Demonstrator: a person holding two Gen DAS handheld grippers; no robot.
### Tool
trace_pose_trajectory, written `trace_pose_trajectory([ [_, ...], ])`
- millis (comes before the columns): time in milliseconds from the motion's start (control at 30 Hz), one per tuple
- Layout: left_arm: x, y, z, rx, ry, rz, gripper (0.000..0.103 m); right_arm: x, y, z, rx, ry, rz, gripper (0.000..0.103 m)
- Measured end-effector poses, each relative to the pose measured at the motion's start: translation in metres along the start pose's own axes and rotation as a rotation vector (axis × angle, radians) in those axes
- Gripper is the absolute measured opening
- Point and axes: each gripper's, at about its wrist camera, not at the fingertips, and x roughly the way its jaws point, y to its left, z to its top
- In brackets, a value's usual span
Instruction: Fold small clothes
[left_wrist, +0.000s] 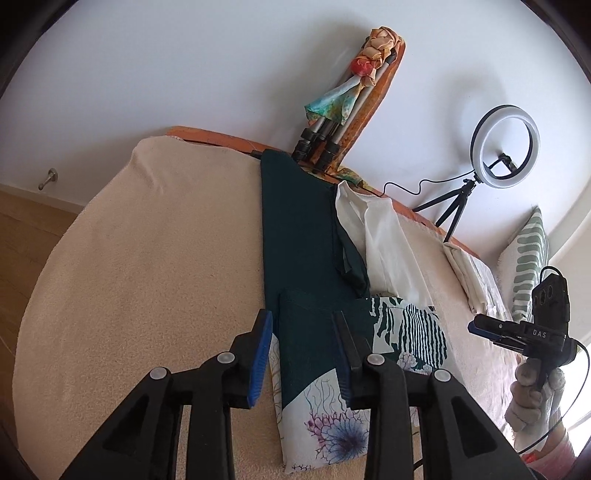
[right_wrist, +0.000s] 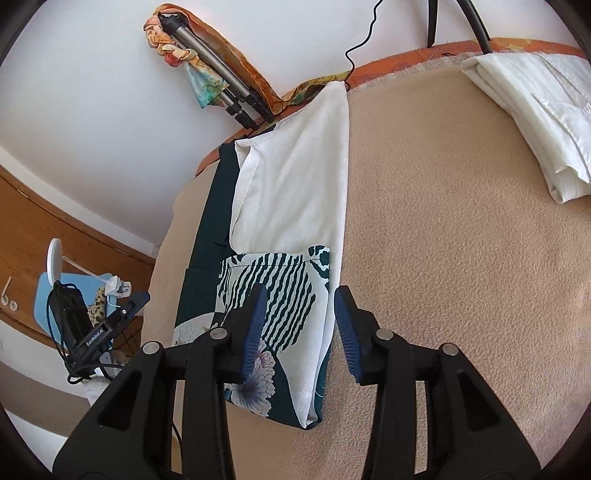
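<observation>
Both grippers parted over the half-folded garment on the bed

Left gripper (left_wrist: 304, 354) has its blue pads spread, nothing pinched, over the long dark-green and white floral-print garment (left_wrist: 325, 413) lying on the beige fuzzy bed cover (left_wrist: 147, 277); right gripper (right_wrist: 299, 332) is likewise apart above its right edge. A folded white cloth stack (right_wrist: 535, 122) sits near the bed's far right corner.
</observation>
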Motion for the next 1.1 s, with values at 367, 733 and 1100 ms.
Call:
trace_pose_trajectory([
  [367,0.062,0.012,0.062,-0.007,0.042,0.024,0.048,0.036,-0.013,0.065,-0.078,-0.031,-0.134,0.042],
  [733,0.143,0.032,0.107,-0.068,0.092,0.057,0.057,0.087,-0.042,0.127,-0.047,-0.003,-0.134,0.042],
  [1100,0.180,0.035,0.151,-0.084,0.084,0.076,0.058,0.122,-0.054,0.178,-0.019,-0.015,-0.129,0.042],
])
